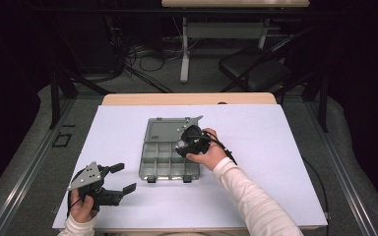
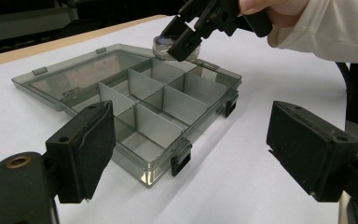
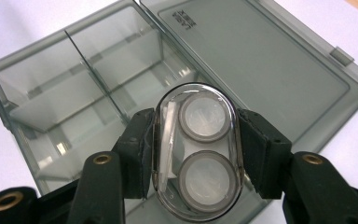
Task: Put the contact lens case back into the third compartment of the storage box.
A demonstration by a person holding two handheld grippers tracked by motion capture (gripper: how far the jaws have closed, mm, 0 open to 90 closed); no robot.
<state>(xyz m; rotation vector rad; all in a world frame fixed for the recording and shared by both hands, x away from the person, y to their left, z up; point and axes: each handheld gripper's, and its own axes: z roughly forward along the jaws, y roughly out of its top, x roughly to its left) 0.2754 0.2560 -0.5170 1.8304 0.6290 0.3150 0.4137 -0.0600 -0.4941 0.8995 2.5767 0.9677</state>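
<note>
Right hand-held gripper (image 3: 193, 154) pinches clear case (image 3: 196, 151) over the open box (image 1: 170, 147), far-right compartment. Left hand-held gripper (image 1: 120, 178) spread, resting on surface (image 1: 275, 147) near-left of box.

A smoke-grey, see-through compartment box (image 1: 170, 160) lies open at the middle of the table (image 1: 275, 147), whose top is covered in pale lilac-white with a strip of light wood showing along the far edge. The right hand-held gripper (image 3: 195, 154), matte black with brass-coloured rivets, grips a clear oval case (image 3: 196, 151) holding two whitish discs ringed in grey. Near the front left corner, the left hand-held gripper (image 1: 120, 178) is black too, topped by a grey plate. Both sleeves (image 1: 256, 196) are cream-white.
</note>
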